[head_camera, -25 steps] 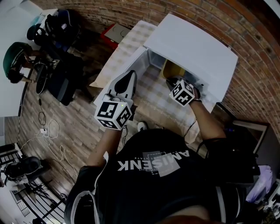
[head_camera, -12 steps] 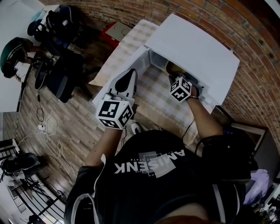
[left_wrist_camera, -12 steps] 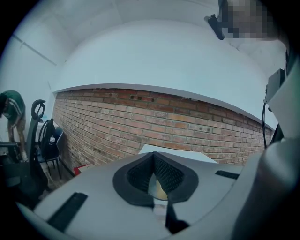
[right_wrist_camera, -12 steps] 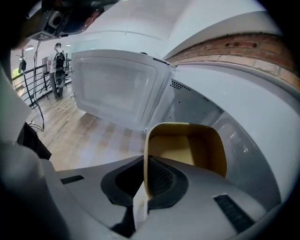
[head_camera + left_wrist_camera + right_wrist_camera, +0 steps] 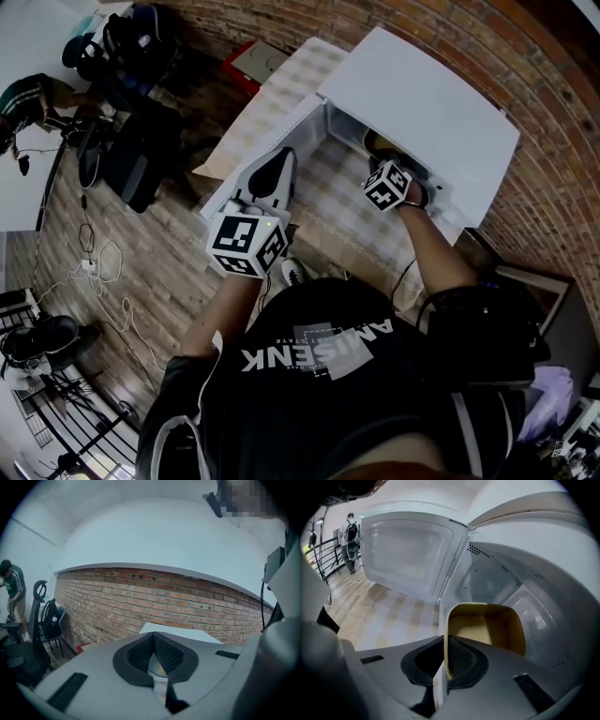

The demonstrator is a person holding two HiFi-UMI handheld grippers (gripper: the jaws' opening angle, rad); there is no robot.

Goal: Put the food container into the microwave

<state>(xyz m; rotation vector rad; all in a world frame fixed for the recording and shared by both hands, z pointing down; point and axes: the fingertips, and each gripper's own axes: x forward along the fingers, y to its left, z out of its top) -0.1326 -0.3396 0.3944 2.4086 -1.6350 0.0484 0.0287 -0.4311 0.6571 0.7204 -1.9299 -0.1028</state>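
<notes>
The white microwave (image 5: 422, 108) stands on a checked tablecloth with its door (image 5: 267, 150) swung open to the left. My right gripper (image 5: 398, 178) reaches into the cavity, shut on the near rim of the yellow food container (image 5: 485, 630). The container sits inside the white cavity (image 5: 497, 581), low over its floor; only a sliver of the container (image 5: 378, 144) shows in the head view. The open door (image 5: 405, 555) stands to its left. My left gripper (image 5: 270, 180) hovers over the table's left side, shut and empty, its tips (image 5: 153, 660) pointing toward the brick wall.
A brick wall (image 5: 553, 122) runs behind the microwave. Left of the checked table (image 5: 328, 202) are a red box (image 5: 248, 64), dark bags and a chair (image 5: 141, 159), and cables on the wooden floor (image 5: 103, 272). A person (image 5: 23, 98) stands far left.
My right gripper has moved up and deeper into the microwave with the container. The left gripper has stayed where it was.
</notes>
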